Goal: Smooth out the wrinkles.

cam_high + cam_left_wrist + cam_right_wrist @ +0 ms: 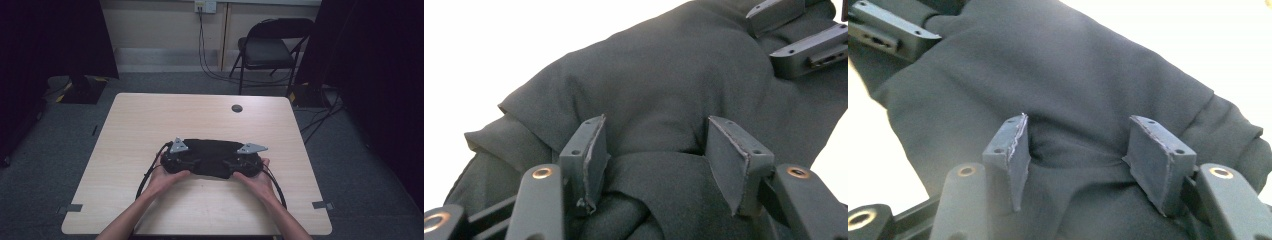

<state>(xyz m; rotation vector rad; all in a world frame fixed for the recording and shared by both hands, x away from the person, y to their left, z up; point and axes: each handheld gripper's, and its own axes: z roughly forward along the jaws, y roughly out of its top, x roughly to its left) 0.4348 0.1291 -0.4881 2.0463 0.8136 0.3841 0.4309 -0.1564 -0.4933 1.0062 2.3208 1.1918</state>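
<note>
We see the left gripper (654, 150) with its jaws spread wide, the black cloth (664, 85) bunched up between them; the pads press into the folds on either side but do not close on anything. The right gripper (1075, 150) stands the same way, jaws wide apart, with a ridge of the same cloth lying between the pads. Each gripper view also catches the other gripper's jaws farther off, at the top edge, resting on the cloth's far end.

From the high view, the left gripper (187, 163) and the right gripper (235, 164) point toward one another from the two ends of the cloth (212, 152), each held by a hand, the left hand (167, 181) and the right hand (255, 181), with forearms coming in from the near edge. The cloth lies crumpled in a low, wide heap on the light wooden table (150, 120), a little nearer to the person than the table's middle. Black cables (146, 179) loop from the grippers over the tabletop. Behind the table, on the grey floor, stands a folding chair (270, 47).
</note>
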